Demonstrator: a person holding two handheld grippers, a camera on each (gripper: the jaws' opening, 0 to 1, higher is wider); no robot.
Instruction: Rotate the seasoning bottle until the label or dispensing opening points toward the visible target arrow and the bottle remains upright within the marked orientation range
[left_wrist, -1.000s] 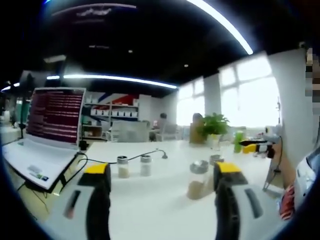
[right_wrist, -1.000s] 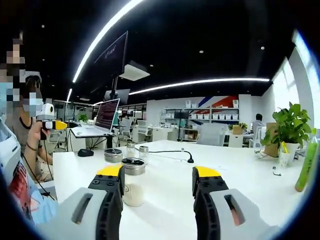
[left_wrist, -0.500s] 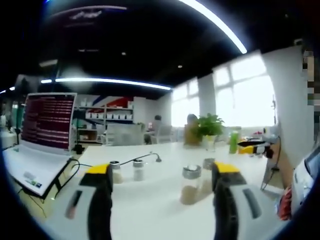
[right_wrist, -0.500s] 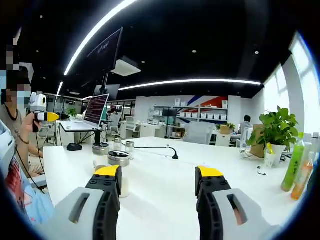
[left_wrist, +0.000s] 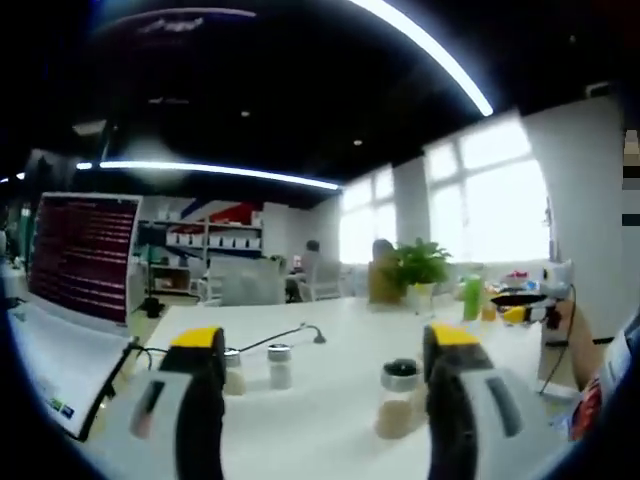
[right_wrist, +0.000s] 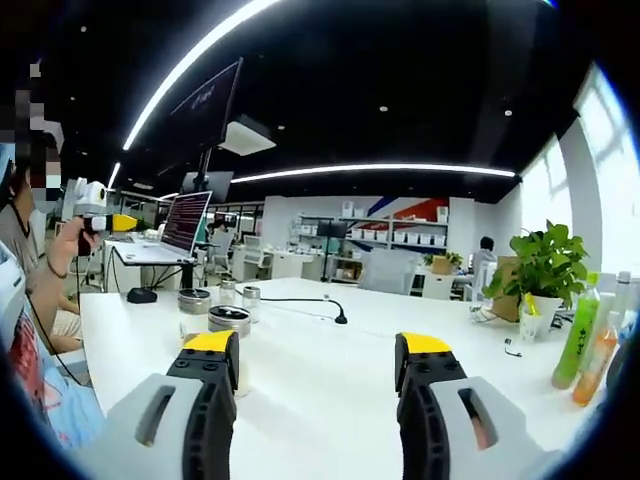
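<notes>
In the left gripper view a seasoning bottle (left_wrist: 400, 402) with a dark lid and tan contents stands upright on the white table (left_wrist: 320, 420), just left of my right jaw. My left gripper (left_wrist: 325, 345) is open, well short of the bottle and holding nothing. In the right gripper view a metal-lidded seasoning bottle (right_wrist: 230, 326) stands partly behind my left jaw, with a second one (right_wrist: 193, 304) farther left. My right gripper (right_wrist: 318, 350) is open and empty over the table (right_wrist: 330, 400). A person's hand holds each gripper: the right one (left_wrist: 525, 306) and the left one (right_wrist: 95, 205) each appear in the other's view.
Two small shakers (left_wrist: 278, 365) (right_wrist: 250, 297) stand farther back beside a black cable (left_wrist: 300, 332). An open laptop (left_wrist: 80, 260) (right_wrist: 180, 225) and a mouse (right_wrist: 140, 295) sit at one end. A potted plant (right_wrist: 545, 265) and green and orange drink bottles (right_wrist: 580, 335) stand at the other.
Both cameras have shifted, so the scene slid in each view. The hand with the right gripper now shows higher in the left gripper view. The bottles stay put and both grippers stay open.
</notes>
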